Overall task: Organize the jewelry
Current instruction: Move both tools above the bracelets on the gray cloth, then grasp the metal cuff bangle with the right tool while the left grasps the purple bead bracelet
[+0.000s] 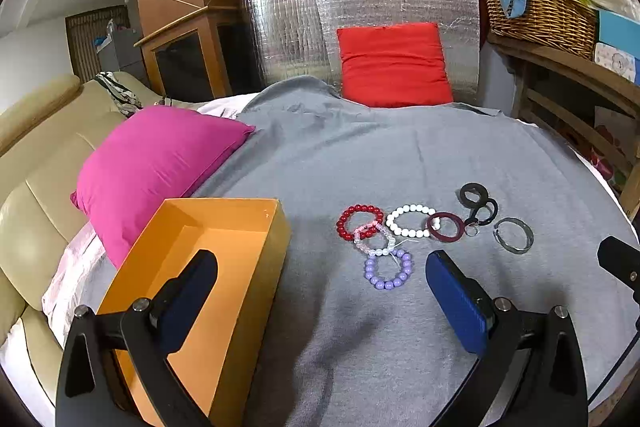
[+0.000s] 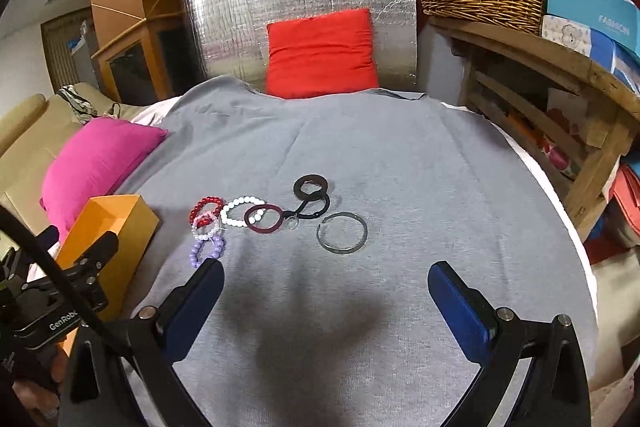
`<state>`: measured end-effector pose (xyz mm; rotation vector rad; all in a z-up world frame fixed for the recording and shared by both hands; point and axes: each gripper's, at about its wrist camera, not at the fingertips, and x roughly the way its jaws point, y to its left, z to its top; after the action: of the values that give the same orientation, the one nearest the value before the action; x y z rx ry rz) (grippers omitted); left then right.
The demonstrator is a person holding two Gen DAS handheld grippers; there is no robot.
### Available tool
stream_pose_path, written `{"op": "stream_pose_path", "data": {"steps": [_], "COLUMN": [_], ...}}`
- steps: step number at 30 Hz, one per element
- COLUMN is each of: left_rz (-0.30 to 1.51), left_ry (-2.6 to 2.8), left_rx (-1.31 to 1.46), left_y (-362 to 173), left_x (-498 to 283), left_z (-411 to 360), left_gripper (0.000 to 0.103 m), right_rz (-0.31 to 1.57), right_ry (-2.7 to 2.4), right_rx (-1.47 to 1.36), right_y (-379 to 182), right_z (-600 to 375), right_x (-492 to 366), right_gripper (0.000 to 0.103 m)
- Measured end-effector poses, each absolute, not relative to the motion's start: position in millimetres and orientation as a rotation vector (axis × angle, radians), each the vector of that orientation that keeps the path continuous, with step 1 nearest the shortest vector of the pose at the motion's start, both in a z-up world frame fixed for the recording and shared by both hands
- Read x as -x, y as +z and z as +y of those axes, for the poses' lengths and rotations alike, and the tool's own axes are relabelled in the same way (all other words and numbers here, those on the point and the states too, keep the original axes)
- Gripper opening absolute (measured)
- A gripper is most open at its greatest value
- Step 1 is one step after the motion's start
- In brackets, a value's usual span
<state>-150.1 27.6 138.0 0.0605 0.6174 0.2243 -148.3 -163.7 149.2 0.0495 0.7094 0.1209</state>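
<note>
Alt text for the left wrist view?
Open left gripper hovers over a grey cloth holding a cluster of bracelets, with an empty orange box at left. Pink pillow and red pillow lie behind.

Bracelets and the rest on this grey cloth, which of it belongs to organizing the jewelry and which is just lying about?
Belongs to the job:
red bead bracelet
white bead bracelet
pink bead bracelet
purple bead bracelet
maroon ring
black loops
grey bangle
orange box, open and empty

Just lying about:
pink pillow
red pillow
wicker basket
</note>
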Motion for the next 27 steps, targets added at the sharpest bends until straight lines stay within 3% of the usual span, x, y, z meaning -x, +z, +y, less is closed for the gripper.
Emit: {"op": "stream_pose_path", "data": {"steps": [12, 19, 27], "left_rz": [0.672, 0.749, 0.751], "left_ry": [0.199, 0.280, 0.192], "left_rx": [-0.051, 0.031, -0.023], "left_y": [125.0, 104.8, 93.1], "left_x": [134.4, 108.6, 94.8], "left_z": [28.1, 71.3, 55.8], "left_gripper": [0.103, 0.103, 0.103], "right_rz": [0.758, 0.933, 1.029], "right_ry": [0.131, 0.172, 0.155], "right_rx": [-0.062, -0.064, -0.092], "right_y": [136.8, 90.4, 45.1], "right_z": [-175.8, -182.1, -186.4], "right_x": [136.7, 77.7, 25.7], "right_gripper": [0.103, 0.102, 0.084]}}
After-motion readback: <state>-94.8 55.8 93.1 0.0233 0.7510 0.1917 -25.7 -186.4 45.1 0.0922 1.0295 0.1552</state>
